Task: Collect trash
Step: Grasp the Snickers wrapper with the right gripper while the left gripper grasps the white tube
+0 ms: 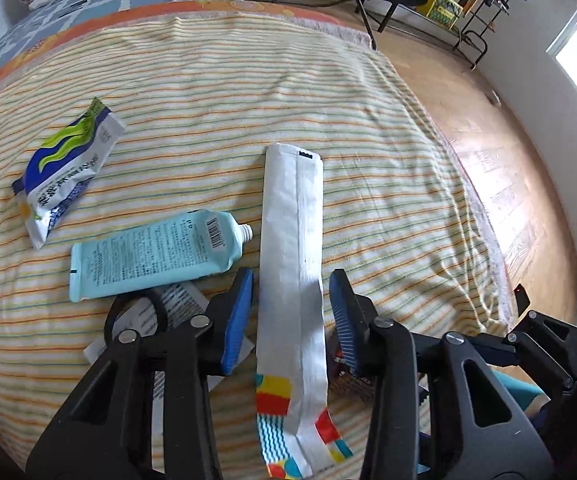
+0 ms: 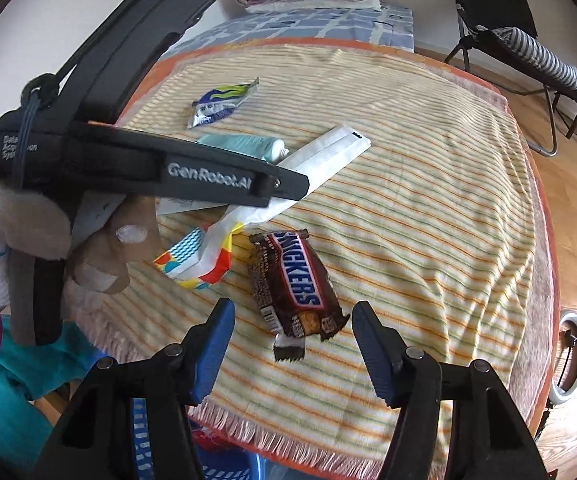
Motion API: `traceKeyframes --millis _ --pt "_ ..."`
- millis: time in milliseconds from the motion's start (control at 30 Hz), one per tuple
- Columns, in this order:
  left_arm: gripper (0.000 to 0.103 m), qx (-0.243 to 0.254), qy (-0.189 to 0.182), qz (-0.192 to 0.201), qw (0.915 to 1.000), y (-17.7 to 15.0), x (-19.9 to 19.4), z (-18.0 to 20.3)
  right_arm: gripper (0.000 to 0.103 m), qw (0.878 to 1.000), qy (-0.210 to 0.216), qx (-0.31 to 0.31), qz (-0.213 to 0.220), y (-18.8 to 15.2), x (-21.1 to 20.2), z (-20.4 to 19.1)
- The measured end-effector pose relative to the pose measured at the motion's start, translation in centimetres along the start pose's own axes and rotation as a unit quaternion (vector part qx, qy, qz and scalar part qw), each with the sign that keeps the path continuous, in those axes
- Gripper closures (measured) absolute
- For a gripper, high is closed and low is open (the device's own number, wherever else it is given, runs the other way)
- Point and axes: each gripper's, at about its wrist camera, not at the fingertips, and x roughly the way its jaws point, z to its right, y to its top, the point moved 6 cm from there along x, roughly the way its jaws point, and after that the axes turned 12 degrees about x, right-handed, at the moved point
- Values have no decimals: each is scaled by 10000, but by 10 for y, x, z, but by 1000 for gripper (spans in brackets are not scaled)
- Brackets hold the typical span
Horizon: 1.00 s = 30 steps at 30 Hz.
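Long wrapper point(image 1: 291, 264) between spread left fingers point(image 1: 240, 312)

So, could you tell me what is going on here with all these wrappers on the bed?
A person is collecting trash off a striped blanket, one hand-held gripper in each hand. The left hand-held gripper is open around a long white wrapper, not yet closed on it. The right hand-held gripper is open near a Snickers wrapper. A teal tube and a blue-green packet lie untouched.
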Motion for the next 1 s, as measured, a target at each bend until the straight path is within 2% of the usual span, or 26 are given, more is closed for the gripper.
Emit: traceKeyframes --millis 300,433,567,667,900,1000 --pt "79 -81 16 70 9999 4 6 -5 39 10000 -71 56 -34 9 19 4" --pt "81 -86 -26 119 9999 5 4 -4 40 10000 -57 2 10 15 21 -1" --pt "82 -94 -46 209 9997 6 -4 -3 58 9999 -49 -133 -75 17 26 -7" --pt "82 -118 -46 276 9995 6 -11 -5 62 9998 -63 -138 -157 16 32 -8" --pt "82 -183 -43 409 9990 3 -28 -9 86 9999 29 -42 -130 15 30 -6" --pt "82 -182 -35 451 9988 2 -34 -8 88 10000 30 -23 -62 15 26 -6"
